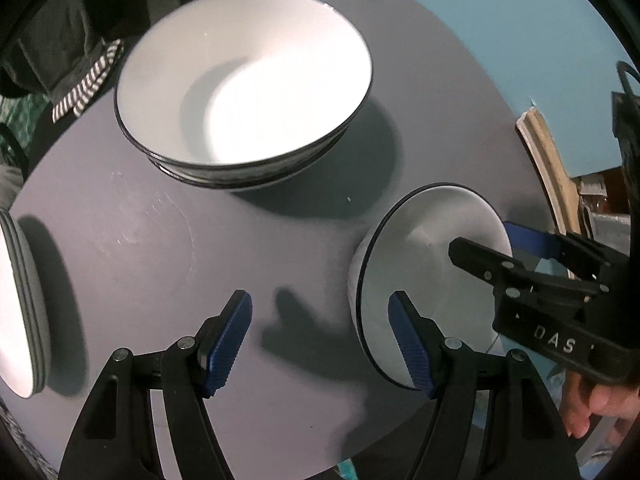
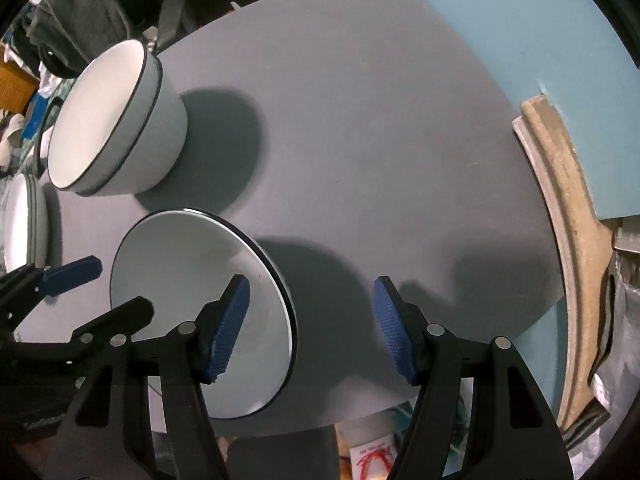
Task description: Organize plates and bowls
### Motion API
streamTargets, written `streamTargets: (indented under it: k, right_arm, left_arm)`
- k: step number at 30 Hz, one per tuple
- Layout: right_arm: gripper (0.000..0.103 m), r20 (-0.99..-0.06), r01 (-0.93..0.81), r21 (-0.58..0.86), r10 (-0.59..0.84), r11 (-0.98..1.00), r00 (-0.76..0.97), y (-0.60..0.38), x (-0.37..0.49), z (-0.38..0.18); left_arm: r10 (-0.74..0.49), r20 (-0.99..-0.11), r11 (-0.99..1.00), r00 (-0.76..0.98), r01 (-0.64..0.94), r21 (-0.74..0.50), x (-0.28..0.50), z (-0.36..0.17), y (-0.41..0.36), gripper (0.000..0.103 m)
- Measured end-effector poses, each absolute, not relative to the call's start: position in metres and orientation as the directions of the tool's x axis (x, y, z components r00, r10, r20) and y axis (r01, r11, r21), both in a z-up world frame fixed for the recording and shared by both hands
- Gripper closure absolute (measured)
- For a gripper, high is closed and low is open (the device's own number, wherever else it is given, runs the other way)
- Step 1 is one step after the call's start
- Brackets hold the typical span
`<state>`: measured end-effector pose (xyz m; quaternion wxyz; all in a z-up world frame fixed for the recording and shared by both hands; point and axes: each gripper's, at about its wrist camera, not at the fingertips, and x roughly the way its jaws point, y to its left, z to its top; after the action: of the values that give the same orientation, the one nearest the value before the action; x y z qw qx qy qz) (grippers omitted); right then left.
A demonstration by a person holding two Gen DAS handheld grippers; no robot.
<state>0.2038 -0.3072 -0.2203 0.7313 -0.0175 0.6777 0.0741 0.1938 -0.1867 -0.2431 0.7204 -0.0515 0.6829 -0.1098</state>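
Note:
A stack of white bowls with dark rims (image 1: 244,92) stands at the back of the grey round table (image 1: 120,248); it also shows in the right wrist view (image 2: 116,120). A single white bowl (image 1: 424,264) sits near the table's front edge, also in the right wrist view (image 2: 192,304). A stack of white plates (image 1: 20,312) lies at the far left, and also shows in the right wrist view (image 2: 24,224). My left gripper (image 1: 320,344) is open and empty, just left of the single bowl. My right gripper (image 2: 310,328) is open, its left finger over the bowl's rim and its right finger outside it.
A blue wall (image 2: 520,20) lies beyond the table. A curved beige wooden frame (image 2: 568,216) stands at the right. Dark clothing and a striped cloth (image 1: 86,84) hang at the back left. Clutter lies on the floor below the table's front edge (image 2: 372,452).

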Motion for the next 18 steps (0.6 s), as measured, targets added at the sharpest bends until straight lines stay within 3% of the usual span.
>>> streamTargets:
  k: [4, 10, 18]
  right_arm:
    - [0.039, -0.994, -0.139, 0.078, 0.087, 0.987, 0.061, -0.306, 0.204, -0.224]
    - [0.062, -0.995, -0.146, 0.084, 0.091, 0.986, 0.043, -0.304, 0.203, -0.227]
    - [0.083, -0.992, -0.124, 0.121, 0.122, 0.985, 0.008, -0.31, 0.202, -0.228]
  left_arm:
    - [-0.238, -0.971, 0.969, 0.03, 0.074, -0.236, 0.193, -0.249, -0.188, 0.037]
    - [-0.248, -0.969, 0.968, -0.024, 0.044, -0.249, 0.194, -0.263, -0.185, 0.055]
    - [-0.282, -0.959, 0.958, -0.032, 0.049, -0.283, 0.193, -0.264, -0.19, 0.078]
